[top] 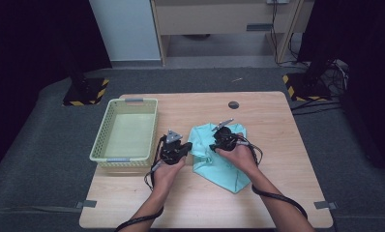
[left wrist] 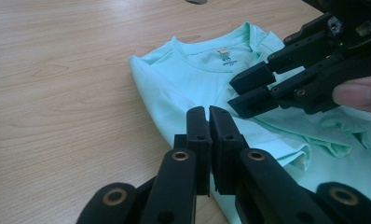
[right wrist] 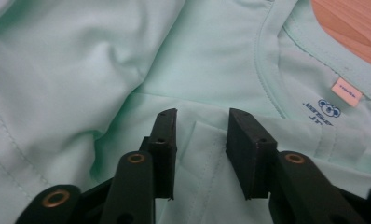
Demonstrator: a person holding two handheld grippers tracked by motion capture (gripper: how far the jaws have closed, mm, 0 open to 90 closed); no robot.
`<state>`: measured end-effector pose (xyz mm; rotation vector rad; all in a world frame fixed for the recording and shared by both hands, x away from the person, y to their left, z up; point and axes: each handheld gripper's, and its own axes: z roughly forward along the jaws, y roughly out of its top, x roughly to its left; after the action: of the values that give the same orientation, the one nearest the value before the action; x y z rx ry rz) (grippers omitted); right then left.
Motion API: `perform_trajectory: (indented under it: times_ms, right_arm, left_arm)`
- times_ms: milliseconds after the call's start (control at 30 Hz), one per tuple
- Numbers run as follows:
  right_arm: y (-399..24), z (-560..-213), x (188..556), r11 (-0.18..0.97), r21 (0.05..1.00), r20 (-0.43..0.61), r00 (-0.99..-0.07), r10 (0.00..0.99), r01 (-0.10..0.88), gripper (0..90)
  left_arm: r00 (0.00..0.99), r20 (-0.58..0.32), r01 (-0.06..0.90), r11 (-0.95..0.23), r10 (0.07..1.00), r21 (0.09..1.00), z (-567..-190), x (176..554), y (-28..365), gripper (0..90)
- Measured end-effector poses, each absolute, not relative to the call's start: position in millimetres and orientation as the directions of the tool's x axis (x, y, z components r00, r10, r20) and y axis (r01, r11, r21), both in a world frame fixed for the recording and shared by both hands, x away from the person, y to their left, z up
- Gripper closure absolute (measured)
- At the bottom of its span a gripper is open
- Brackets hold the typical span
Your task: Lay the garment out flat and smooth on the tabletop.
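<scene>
A mint-green t-shirt [top: 219,166] lies crumpled on the wooden table [top: 277,121], right of centre. My left gripper [top: 186,147] is at the shirt's left edge. In the left gripper view its jaws [left wrist: 208,112] are shut over the shirt's [left wrist: 197,70] edge, and I cannot tell whether cloth is pinched. My right gripper [top: 214,145] is over the middle of the shirt. Seen close in the right gripper view, it [right wrist: 200,116] is open, astride a folded ridge of the shirt [right wrist: 81,70] near the collar label [right wrist: 346,91]. The right gripper [left wrist: 242,92] also reaches in from the right in the left gripper view.
A pale yellow-green plastic basket [top: 101,137] stands at the table's left side. A round cable hole [top: 233,104] sits near the far edge. Bare wood lies in front of the shirt and to its right.
</scene>
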<state>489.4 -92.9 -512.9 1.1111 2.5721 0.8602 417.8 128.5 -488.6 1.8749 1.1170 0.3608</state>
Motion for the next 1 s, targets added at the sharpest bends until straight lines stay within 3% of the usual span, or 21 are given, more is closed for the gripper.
perform_trajectory:
  times_ms: [300,633,1000]
  right_arm:
    - [-102,-513,495,0.518,0.595,0.061,-0.678,0.733,0.614,85.3]
    - [-122,-497,493,0.464,0.626,0.113,-0.662,0.741,0.626,87.2]
    - [-176,-472,490,0.398,0.664,0.124,-0.619,0.776,0.633,87.3]
  left_arm:
    - [0.549,-0.180,0.551,-0.191,0.816,0.812,-489,418,129,87.1]
    - [0.544,-0.178,0.551,-0.189,0.820,0.813,-490,418,131,87.2]
    - [0.541,-0.172,0.551,-0.192,0.823,0.812,-492,419,130,87.1]
